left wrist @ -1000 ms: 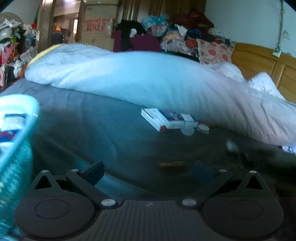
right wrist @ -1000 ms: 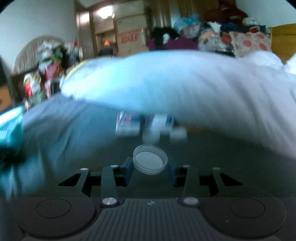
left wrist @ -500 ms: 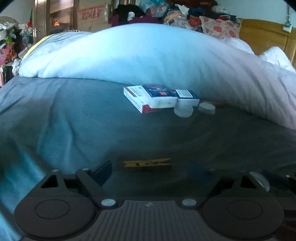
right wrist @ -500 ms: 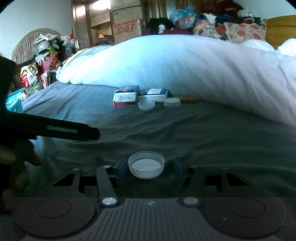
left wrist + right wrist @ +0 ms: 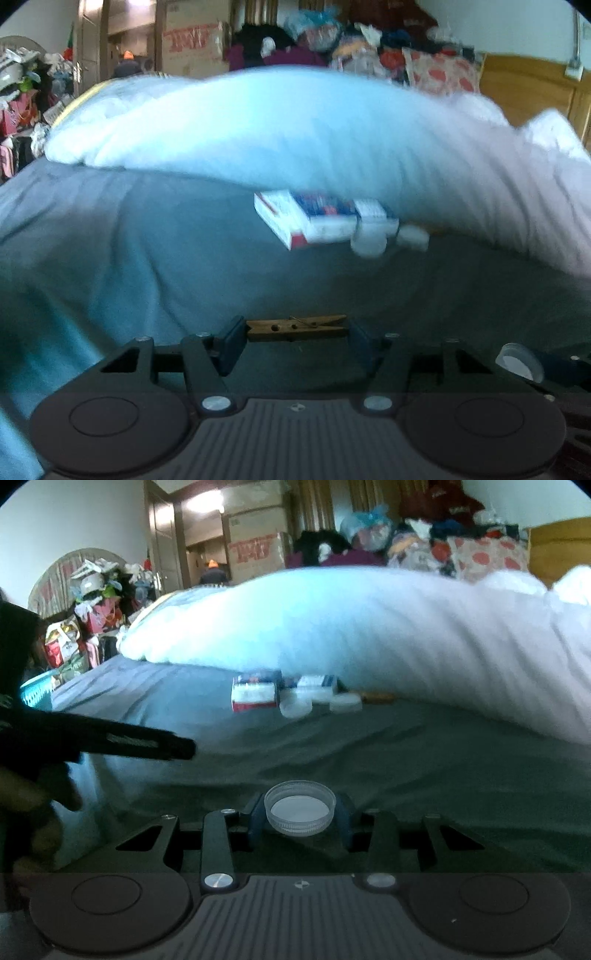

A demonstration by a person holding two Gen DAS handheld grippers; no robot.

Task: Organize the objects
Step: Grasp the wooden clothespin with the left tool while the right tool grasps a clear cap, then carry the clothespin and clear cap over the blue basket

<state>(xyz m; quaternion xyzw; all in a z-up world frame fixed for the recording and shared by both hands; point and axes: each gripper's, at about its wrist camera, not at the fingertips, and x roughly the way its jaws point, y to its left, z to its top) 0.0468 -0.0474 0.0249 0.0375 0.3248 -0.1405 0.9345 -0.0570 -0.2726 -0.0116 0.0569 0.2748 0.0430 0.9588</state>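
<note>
A wooden clothespin (image 5: pixel 297 328) lies crosswise on the grey bed sheet (image 5: pixel 147 258), between the fingers of my left gripper (image 5: pixel 297 338). Its jaws are closing, and the pads meet both ends of the pin. My right gripper (image 5: pixel 300 821) has a clear plastic cap (image 5: pixel 300 808) between its blue pads, open side up. Its jaws are closing and press on the cap's sides. That cap (image 5: pixel 519 363) also shows at the lower right of the left wrist view. One dark finger of the left gripper (image 5: pixel 147 742) reaches in from the left of the right wrist view.
Two small boxes (image 5: pixel 306 221) and two loose caps (image 5: pixel 369 243) lie further along the sheet, against a bulky white duvet (image 5: pixel 295 133). A teal basket (image 5: pixel 37 694) stands at the far left. Piled clothes and cardboard boxes fill the background.
My left gripper moved forward and down to the clothespin, and its jaws narrowed around it. The teal basket left its view. The right gripper kept the cap, its jaws tightening again.
</note>
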